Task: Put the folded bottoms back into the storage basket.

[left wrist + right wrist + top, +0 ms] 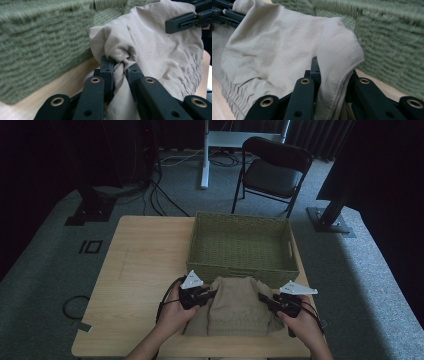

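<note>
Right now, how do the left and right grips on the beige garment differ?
The left gripper pinches a bunched, twisted wad of the beige garment; the right gripper clamps a flatter fold with a stitched hem edge. In the high view the left gripper sits at the garment's left side, the right gripper at its right. Shared: both are shut on the cloth, holding it just in front of the green woven basket.

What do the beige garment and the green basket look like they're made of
Beige garment: looks like thin matte woven cloth, perhaps cotton; it wrinkles softly and has a gathered elastic hem. Green basket: looks woven from cord or paper rope, judging by its ribbed matte weave.
</note>
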Demonstrator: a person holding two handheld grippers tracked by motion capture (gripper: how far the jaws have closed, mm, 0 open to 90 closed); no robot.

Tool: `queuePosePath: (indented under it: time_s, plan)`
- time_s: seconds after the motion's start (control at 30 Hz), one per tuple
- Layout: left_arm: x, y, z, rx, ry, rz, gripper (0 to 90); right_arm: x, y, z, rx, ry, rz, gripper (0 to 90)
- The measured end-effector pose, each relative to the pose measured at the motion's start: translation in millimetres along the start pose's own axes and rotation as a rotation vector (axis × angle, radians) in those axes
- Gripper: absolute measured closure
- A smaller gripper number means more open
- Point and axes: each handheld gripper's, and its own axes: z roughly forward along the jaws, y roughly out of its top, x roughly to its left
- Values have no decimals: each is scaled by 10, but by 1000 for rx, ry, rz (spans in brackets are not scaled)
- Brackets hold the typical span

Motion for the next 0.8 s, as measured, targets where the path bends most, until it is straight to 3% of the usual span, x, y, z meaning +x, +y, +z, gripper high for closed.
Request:
queuePosePath:
  time_s: [0.13, 0.5, 0.8]
  plan:
    - [13, 125, -41, -14, -4, 7, 815, -19, 117, -58, -22, 2, -4, 777]
    - [12, 525, -152, -55, 12, 79, 816, -53, 444, -211, -77, -9, -29, 778]
    - [89, 899, -212, -114, 13, 98, 816, -149, 805, -354, -141, -11, -24, 779]
